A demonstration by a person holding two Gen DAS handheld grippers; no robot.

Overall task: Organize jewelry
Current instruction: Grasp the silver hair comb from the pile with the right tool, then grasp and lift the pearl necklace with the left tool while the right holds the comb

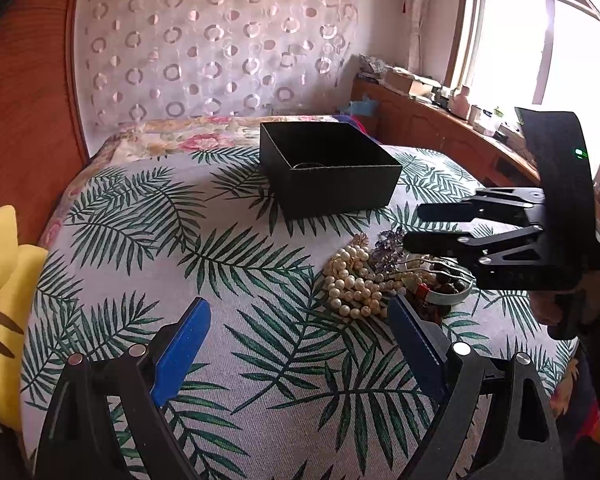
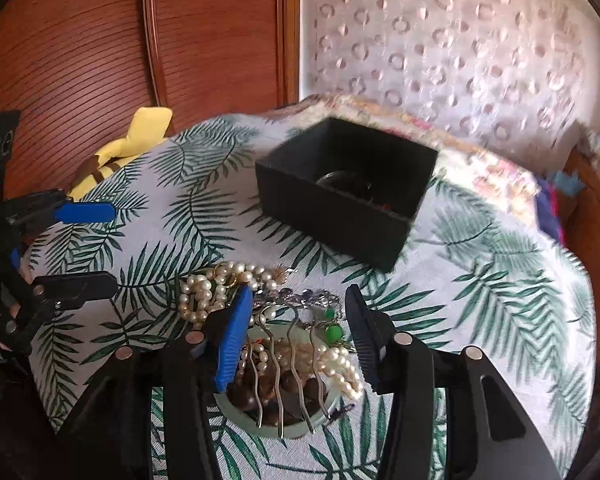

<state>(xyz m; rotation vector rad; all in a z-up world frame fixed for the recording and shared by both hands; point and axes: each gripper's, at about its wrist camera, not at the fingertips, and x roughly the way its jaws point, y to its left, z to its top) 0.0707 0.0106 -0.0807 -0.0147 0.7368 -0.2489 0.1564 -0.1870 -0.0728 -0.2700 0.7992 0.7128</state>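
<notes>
Left wrist view, nearest: my left gripper (image 1: 296,344) fills the bottom of the frame, its blue-padded fingers (image 1: 184,352) spread wide with only bare cloth between them; released.
Right wrist view, nearest: my right gripper (image 2: 298,330) sits at bottom centre, jaws parted, nothing pinched. They stand either side of the metal hair comb (image 2: 288,364), whose wavy prongs run down the frame; I see no pad pressing on it.
Pale bangle: the comb lies across this pale green ring (image 2: 284,428), with dark brown beads (image 2: 260,392) inside it.
Pearl strands: heaped just left of and above the bangle (image 2: 212,288); in the left view they sit right of centre (image 1: 350,280).
Purple crystal piece: beside the pearls, toward the box (image 1: 386,250).
Right gripper from outside: I see it at the right edge of the left view (image 1: 416,228), hanging over the jewelry pile.
Leaf-print cloth: everything rests on it (image 1: 228,272).
Black box: farther back, upper centre (image 1: 332,168), open-topped, apart from the pile; I make out some items inside but cannot tell which.
Yellow plush: far left edge (image 1: 0,308).
</notes>
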